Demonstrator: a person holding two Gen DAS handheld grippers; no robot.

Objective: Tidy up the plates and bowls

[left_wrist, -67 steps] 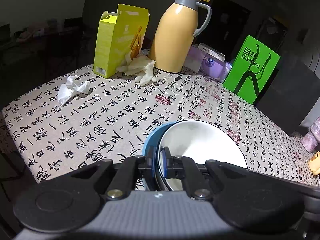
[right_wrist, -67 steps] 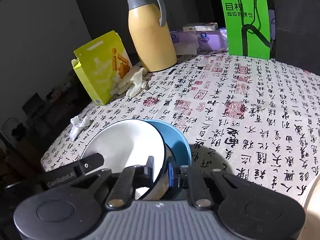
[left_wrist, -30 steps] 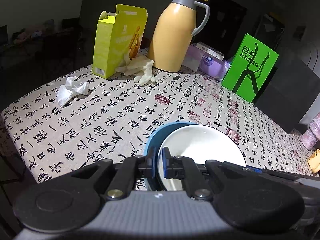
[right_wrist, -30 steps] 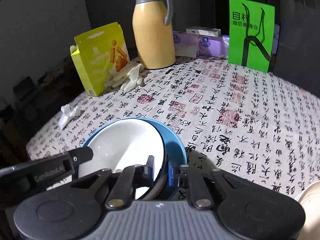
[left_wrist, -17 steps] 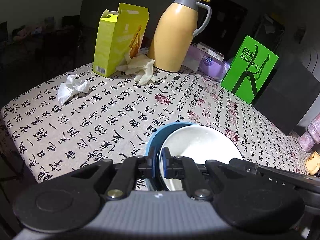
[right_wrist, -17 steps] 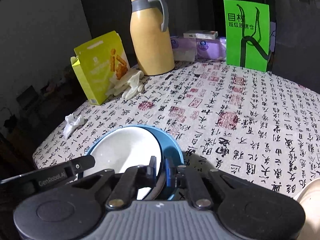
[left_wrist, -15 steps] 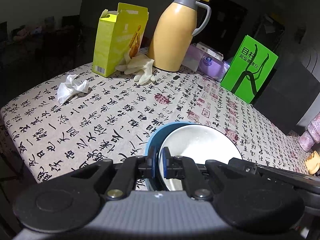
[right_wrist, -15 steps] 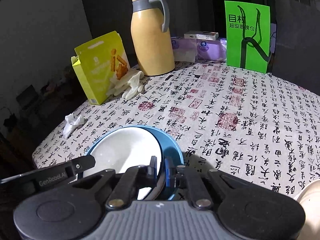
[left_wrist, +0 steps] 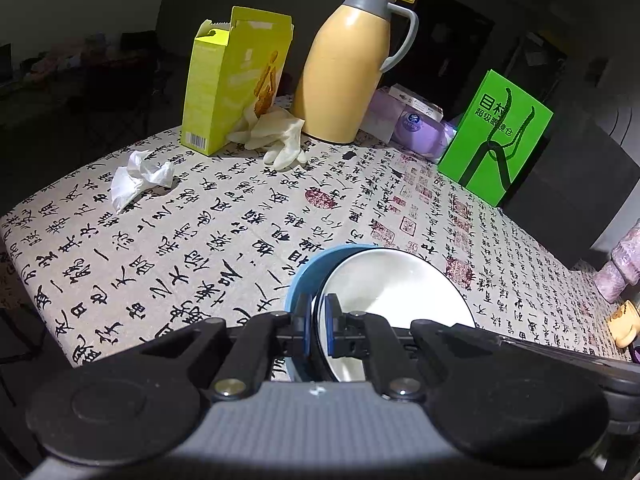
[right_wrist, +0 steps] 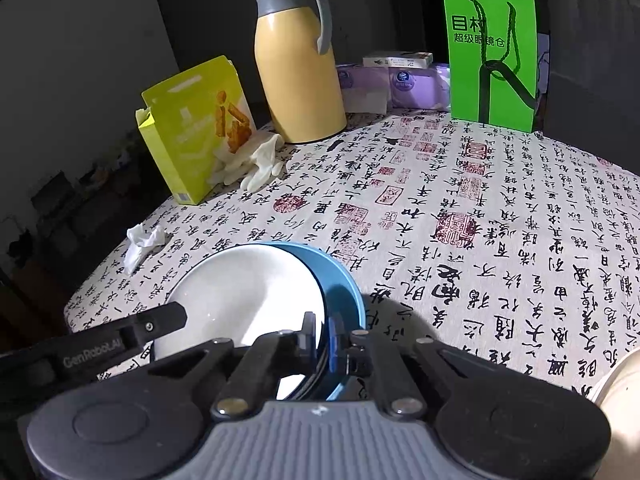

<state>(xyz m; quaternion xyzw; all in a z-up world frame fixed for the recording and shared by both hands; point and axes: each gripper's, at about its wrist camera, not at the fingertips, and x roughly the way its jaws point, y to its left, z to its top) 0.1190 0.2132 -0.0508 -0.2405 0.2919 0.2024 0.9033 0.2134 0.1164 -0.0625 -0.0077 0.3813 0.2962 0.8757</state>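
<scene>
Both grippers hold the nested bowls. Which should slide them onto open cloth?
Right, probably: the right gripper is shut on the nested bowls at the rim, with bare tablecloth on its side.

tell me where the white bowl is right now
The white bowl sits nested in the blue bowl at the near edge of the table, low and centre in both wrist views, with both tongs clamped on the rims.

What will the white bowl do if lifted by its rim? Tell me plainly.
The white bowl looks glazed and glossy, so it may slip in a rim pinch. It is probably stiff and breakable. It sits nested in the blue bowl, with the right tongs shut across both rims, so both would likely rise together.
</scene>
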